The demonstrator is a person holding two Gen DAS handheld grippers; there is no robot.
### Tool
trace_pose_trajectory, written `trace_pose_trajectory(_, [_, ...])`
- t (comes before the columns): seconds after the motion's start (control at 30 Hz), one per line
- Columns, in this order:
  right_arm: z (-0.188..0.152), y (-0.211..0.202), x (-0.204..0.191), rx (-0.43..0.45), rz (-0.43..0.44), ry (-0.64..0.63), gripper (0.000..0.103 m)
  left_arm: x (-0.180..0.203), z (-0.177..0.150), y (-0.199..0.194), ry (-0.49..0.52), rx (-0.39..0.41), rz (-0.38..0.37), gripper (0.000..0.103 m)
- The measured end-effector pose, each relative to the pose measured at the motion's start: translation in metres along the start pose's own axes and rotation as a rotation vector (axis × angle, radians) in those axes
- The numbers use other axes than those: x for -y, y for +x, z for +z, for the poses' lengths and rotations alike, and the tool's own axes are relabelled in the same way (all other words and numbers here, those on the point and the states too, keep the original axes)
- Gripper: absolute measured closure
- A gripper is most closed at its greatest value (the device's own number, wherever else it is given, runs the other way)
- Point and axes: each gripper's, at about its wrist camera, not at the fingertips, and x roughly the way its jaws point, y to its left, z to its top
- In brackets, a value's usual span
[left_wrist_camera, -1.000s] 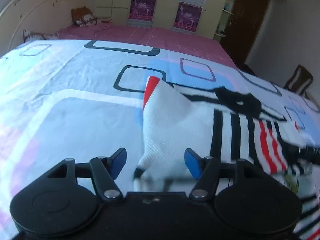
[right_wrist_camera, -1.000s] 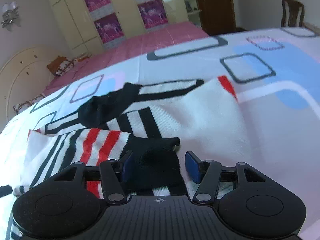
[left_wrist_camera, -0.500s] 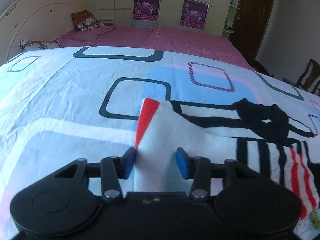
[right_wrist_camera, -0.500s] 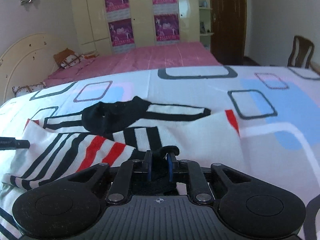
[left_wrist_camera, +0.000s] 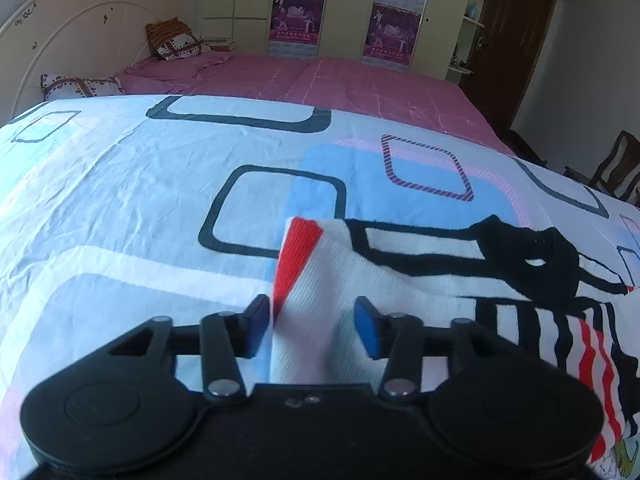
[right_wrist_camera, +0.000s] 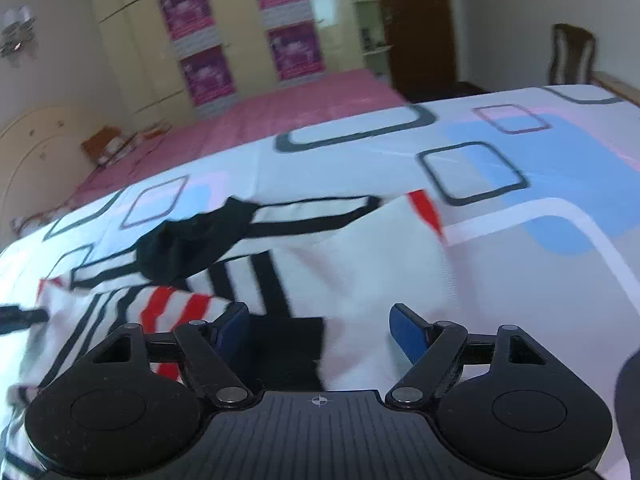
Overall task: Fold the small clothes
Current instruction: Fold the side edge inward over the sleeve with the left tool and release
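Note:
A small white top (left_wrist_camera: 420,280) with black and red stripes and a black collar (left_wrist_camera: 528,264) lies on the patterned bed sheet (left_wrist_camera: 120,208). In the left wrist view its white sleeve with a red cuff (left_wrist_camera: 296,256) stands up as a ridge between the blue pads of my left gripper (left_wrist_camera: 310,326). The jaws are opening, and the pads sit just off the cloth. In the right wrist view my right gripper (right_wrist_camera: 320,334) is opening wide over the top (right_wrist_camera: 360,264). A black cuff (right_wrist_camera: 284,344) lies loose between its pads, which do not touch it.
Beyond the sheet is a pink bedspread (left_wrist_camera: 320,80), with a cream headboard (left_wrist_camera: 72,40) and pillows (left_wrist_camera: 176,40) at the far left. A wardrobe with purple posters (left_wrist_camera: 392,28) lines the back wall. A dark door (left_wrist_camera: 516,40) and a wooden chair (left_wrist_camera: 616,168) stand to the right.
My left gripper slid along the white sleeve toward its red cuff, narrowed on it, then widened again. My right gripper closed on the black cuff, then sprang wide and let it go.

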Motion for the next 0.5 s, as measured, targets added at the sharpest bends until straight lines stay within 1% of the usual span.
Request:
trace_pose_trajectory(0.07, [-0.002, 0.006, -0.005, -0.025, 0.009, -0.018, 0.032, 0.002, 0.002, 0.004, 0.003, 0.002, 0.005, 0.056])
trace_pose_trajectory(0.13, [-0.004, 0.014, -0.006, -0.055, 0.016, -0.012, 0.041, 0.002, 0.004, 0.009, 0.000, 0.000, 0.009, 0.056])
trace_pose_trajectory(0.17, [-0.006, 0.017, -0.005, -0.070, 0.014, -0.009, 0.044, 0.001, 0.005, 0.012, -0.004, -0.004, 0.010, 0.056])
trace_pose_trajectory(0.23, [-0.009, 0.021, -0.004, -0.079, 0.010, 0.000, 0.055, -0.001, 0.005, 0.017, -0.014, 0.000, 0.006, 0.058])
trace_pose_trajectory(0.27, [-0.009, 0.021, -0.004, -0.078, 0.007, -0.001, 0.059, -0.002, 0.004, 0.018, -0.014, 0.004, 0.004, 0.063])
trace_pose_trajectory(0.3, [-0.010, 0.022, -0.004, -0.080, 0.012, -0.004, 0.070, -0.002, 0.003, 0.019, -0.012, 0.010, 0.010, 0.071])
trace_pose_trajectory(0.33, [-0.009, 0.022, -0.005, -0.079, 0.007, -0.010, 0.076, -0.002, 0.002, 0.019, -0.009, 0.018, 0.019, 0.075])
trace_pose_trajectory(0.37, [-0.009, 0.023, -0.006, -0.078, 0.006, -0.020, 0.077, -0.002, 0.001, 0.019, -0.009, 0.025, 0.026, 0.079])
trace_pose_trajectory(0.4, [-0.009, 0.023, -0.008, -0.080, 0.012, -0.027, 0.086, -0.003, 0.001, 0.020, -0.016, 0.030, 0.026, 0.082])
trace_pose_trajectory(0.43, [-0.009, 0.023, -0.009, -0.076, 0.015, -0.032, 0.088, -0.004, 0.000, 0.019, -0.024, 0.036, 0.024, 0.083])
trace_pose_trajectory(0.47, [-0.010, 0.023, -0.010, -0.070, 0.014, -0.043, 0.090, -0.005, 0.000, 0.019, -0.029, 0.041, 0.025, 0.085])
trace_pose_trajectory(0.5, [-0.010, 0.022, -0.013, -0.060, 0.013, -0.060, 0.093, -0.005, -0.001, 0.018, -0.033, 0.049, 0.027, 0.089])
